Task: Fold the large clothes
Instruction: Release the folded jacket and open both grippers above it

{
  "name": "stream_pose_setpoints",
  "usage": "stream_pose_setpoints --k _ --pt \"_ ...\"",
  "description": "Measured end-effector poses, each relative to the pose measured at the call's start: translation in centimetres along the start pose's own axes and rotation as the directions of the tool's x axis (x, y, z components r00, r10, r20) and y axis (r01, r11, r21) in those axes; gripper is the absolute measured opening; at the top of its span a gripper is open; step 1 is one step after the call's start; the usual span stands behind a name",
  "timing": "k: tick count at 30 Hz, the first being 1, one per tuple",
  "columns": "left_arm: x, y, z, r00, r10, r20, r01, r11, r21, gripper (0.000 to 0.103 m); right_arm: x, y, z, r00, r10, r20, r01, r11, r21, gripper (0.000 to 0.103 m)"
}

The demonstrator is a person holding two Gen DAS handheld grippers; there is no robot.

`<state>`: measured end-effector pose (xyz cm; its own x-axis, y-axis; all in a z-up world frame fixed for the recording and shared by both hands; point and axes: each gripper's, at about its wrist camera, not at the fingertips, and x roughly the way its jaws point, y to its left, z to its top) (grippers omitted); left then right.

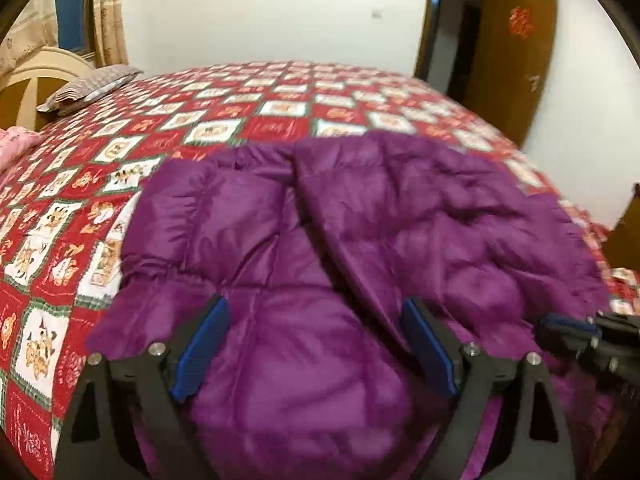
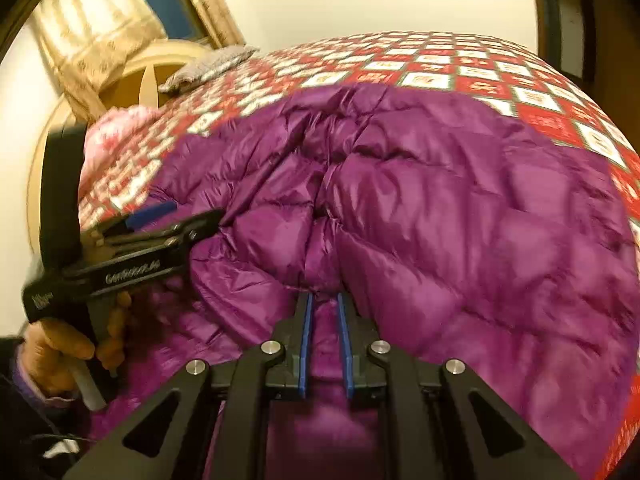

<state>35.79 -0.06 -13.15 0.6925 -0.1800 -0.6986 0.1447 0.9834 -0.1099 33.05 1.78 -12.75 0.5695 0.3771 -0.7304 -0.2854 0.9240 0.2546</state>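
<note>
So I've got the purple jacket spread out puffy on the bed, over the red and white checked cover, near edge of the bed closest to me. My left gripper is spread wide, hovering just over the jacket's near part, blue pads either side of the fabric but not pinching anything. My right gripper is nearly clenched, and it's got a narrow pinch of the jacket's near edge caught between its blue pads. From the right cam I can see my left hand wrapped round the left tool's handle. Grey pillow sits way back by the headboard, something pink bunched at the far left
</note>
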Motion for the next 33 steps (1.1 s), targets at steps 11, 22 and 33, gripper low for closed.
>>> stream_pose_setpoints --k 11,22,33 --pt "-8.4 4.7 -3.6 0.984 -0.173 0.03 0.174 0.984 -0.037 0.096 -11.8 -1.3 -7.2 0.998 -0.064 0.028 0.059 0.987 0.147 0.015" --pt "-14.2 7.8 -12.0 0.98 -0.199 -0.029 0.2 0.98 0.02 0.1 -19.3 -0.8 -17.2 0.994 -0.111 0.003 0.107 0.969 0.221 0.071" --pt "-17.5 9.0 -20.5 0.938 -0.311 -0.154 0.3 0.95 -0.09 0.1 -18.2 -0.2 -23.4 0.961 -0.199 -0.194 0.243 0.941 0.237 0.071"
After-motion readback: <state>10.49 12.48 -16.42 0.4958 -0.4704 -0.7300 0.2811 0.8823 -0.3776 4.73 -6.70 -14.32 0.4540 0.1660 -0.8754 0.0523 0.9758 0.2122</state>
